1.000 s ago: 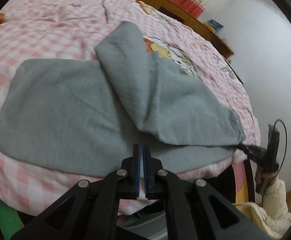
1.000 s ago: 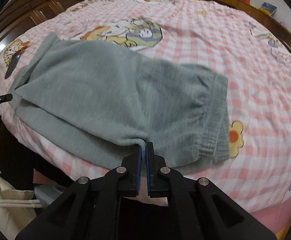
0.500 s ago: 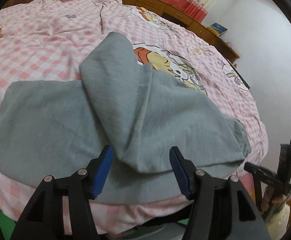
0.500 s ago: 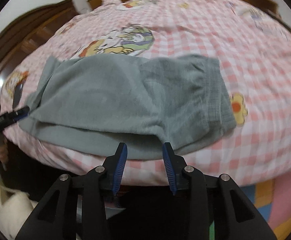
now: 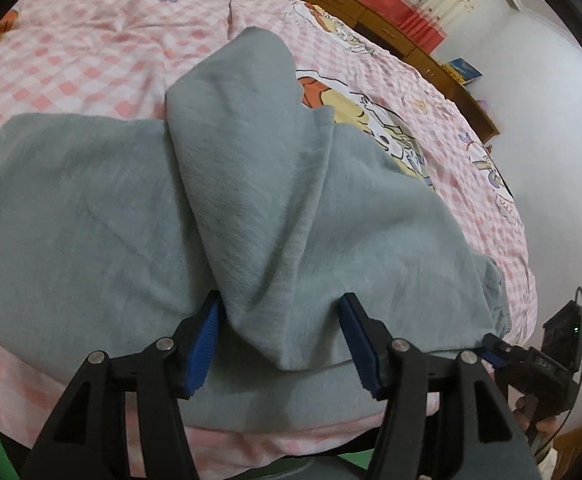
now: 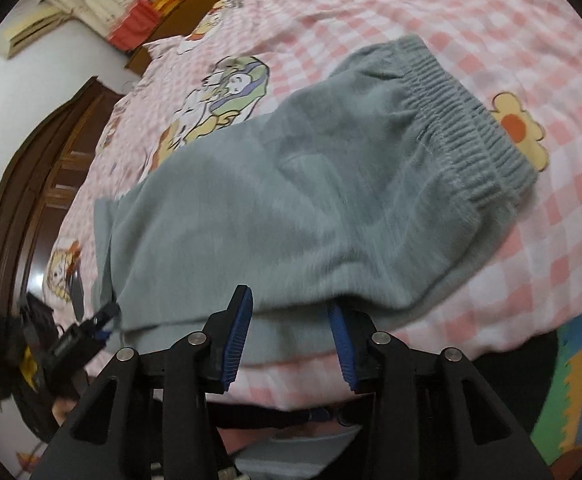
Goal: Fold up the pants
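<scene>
The grey pants (image 5: 251, 216) lie on the bed (image 5: 91, 40) near its front edge, one leg thrown slantwise over the other so a loose fold ends in a rounded corner right at my left gripper (image 5: 279, 336). From the right wrist view the gathered waistband (image 6: 463, 136) sits at the far right end of the garment, flat on the pink checked quilt (image 6: 491, 20).

My left jaws stand moderately wide with that folded corner between them, and neither pad presses on it as far as I can tell. My right gripper (image 6: 289, 336) is at the near edge of the waist end; its jaws are opening, and the cloth edge drapes over the right finger without being pinched, though motion blur there makes me hedge on contact.

I judge the step in hand to be taking a fresh hold on the near edge at both ends. To do it well, I want each pair of jaws pushed in past the hem so they bite every layer, not only the top one. I should close both at a matching depth, then lift evenly, keeping the span taut so the slanted leg lines up rather than bunching. The main risk is catching the quilt along with the fabric.
</scene>
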{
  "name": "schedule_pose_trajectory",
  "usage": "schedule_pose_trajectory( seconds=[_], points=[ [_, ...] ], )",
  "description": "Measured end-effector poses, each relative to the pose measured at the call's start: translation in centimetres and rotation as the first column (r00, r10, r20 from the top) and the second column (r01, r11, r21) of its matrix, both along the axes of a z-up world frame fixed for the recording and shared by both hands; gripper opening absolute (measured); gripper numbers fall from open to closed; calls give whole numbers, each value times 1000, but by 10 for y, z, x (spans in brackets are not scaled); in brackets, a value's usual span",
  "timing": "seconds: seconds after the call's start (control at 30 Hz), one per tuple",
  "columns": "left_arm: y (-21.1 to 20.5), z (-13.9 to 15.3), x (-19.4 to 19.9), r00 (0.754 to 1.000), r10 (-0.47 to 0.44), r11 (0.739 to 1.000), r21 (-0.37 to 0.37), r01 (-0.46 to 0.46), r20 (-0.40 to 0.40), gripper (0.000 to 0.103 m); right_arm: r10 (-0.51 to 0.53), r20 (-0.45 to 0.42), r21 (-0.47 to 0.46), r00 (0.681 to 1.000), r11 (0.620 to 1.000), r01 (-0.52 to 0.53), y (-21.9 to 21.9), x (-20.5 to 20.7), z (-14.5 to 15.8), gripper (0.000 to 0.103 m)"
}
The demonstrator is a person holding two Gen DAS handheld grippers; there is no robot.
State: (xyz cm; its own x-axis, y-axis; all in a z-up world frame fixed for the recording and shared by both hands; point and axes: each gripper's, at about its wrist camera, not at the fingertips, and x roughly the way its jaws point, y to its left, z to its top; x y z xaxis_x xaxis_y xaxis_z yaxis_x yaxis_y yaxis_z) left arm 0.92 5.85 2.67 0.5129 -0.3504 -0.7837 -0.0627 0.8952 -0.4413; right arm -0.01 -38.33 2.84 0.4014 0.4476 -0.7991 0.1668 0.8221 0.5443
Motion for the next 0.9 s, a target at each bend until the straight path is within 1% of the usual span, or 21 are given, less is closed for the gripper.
schedule_pose_trajectory(
  seconds=[0.03, 0.07, 0.1, 0.13, 0.17, 0.2, 0.27, 0.37, 0.47, 0.57, 0.7, 0.83, 0.9],
  points=[
    [-1, -1, 0, 1000, 6, 1000, 2, -6, 2, 58, -10, -7, 4, 1000, 1000, 10, 0, 2, -3, 40],
    [-2, 0, 0, 1000, 3, 1000, 0, -3, 8, 38, -15, -10, 8, 1000, 1000, 15, 1, 5, -6, 40],
    [-4, 1, 0, 1000, -6, 1000, 14, 5, 9, 18, -17, -11, 10, 1000, 1000, 17, 1, 7, -6, 39],
    [-6, 2, 0, 1000, -19, 1000, 22, 19, 11, 17, -19, -8, 12, 1000, 1000, 19, 1, 8, -6, 33],
    [-6, 4, -1, 1000, -22, 1000, 23, 22, 16, 15, -11, -2, 18, 1000, 1000, 11, 2, 9, -4, 19],
    [-5, 8, -2, 999, -22, 1000, 20, 21, 24, 13, -7, 1, 19, 1000, 1000, 7, 2, 10, -4, 12],
    [-4, 18, -8, 999, -27, 1000, 5, 26, 48, 12, -1, 37, 15, 999, 1000, 0, 1, 7, 5, 4],
    [-3, 36, -22, 995, -47, 999, 13, 46, 83, 11, 21, 86, -1, 996, 1000, -20, 1, -1, 20, 4],
    [-5, 42, -35, 993, -80, 996, 53, 75, 86, 11, 68, 112, -27, 991, 997, -65, 2, -9, 29, 4],
    [-6, 29, -41, 995, -88, 993, 81, 83, 53, 11, 106, 93, -50, 990, 994, -101, 5, -15, 21, 4],
    [-3, 4, -43, 997, -70, 996, 57, 71, -18, 11, 112, 57, -70, 992, 992, -108, 5, -18, 2, 4],
    [-8, -12, -42, 996, -78, 993, 91, 81, -43, 12, 144, 34, -136, 989, 981, -138, 10, -17, -13, 4],
    [-10, -12, -42, 996, -83, 991, 102, 87, -44, 14, 151, 29, -144, 988, 979, -145, 11, -18, -14, 4]
  ],
)
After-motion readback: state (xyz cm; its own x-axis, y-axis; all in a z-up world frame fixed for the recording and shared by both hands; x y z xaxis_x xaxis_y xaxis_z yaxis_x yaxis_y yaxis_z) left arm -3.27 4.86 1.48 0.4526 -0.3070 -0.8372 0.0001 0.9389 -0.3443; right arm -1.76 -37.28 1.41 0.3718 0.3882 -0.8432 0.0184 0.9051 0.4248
